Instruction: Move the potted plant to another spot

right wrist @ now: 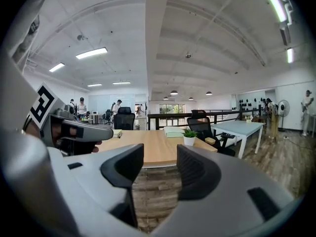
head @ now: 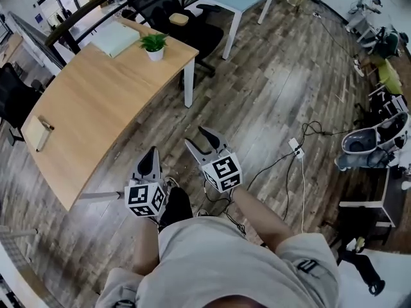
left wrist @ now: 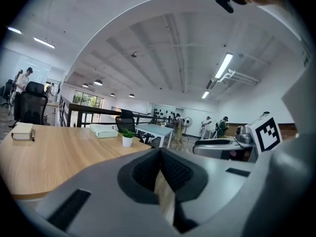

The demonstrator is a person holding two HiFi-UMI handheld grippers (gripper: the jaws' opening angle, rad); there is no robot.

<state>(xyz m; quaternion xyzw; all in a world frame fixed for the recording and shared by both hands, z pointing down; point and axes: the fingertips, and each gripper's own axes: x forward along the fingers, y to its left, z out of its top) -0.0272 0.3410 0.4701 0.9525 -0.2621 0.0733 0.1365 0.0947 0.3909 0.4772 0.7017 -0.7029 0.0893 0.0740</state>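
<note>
The task is at its very start: the approach, with no reach made yet. The potted plant [head: 155, 45], a small green plant in a white pot, stands on the far right corner of the wooden desk [head: 96, 108], just to the right of a flat pale green box [head: 115, 38]. Both tools are well apart from it, held low and close to the person's body over the plank floor [head: 270, 101], off the desk's near right side.

The left gripper [head: 152, 153] is clenched. In its own view the two dark pads appear to meet at the tips with nothing caught between them, though the steep angle leaves a sliver of doubt lower down. The right gripper [head: 200, 138] is released. Its jaws stand apart, and only the floor and the desk edge show through the gap. In its view the plant [right wrist: 189, 137] sits a little right of that gap, far ahead.

The next move likely calls for stepping forward along the desk's right edge to bring the plant within reach. One gripper, probably the already parted right one, then has to be lined up level with the white pot, not the leaves. The jaws may need to spread wider to take the pot's round body, and should close on it low enough to keep it upright when lifted. A bare stretch of desk toward the near left, short of the small notebook [head: 40, 133], looks like a fair new spot.
</note>
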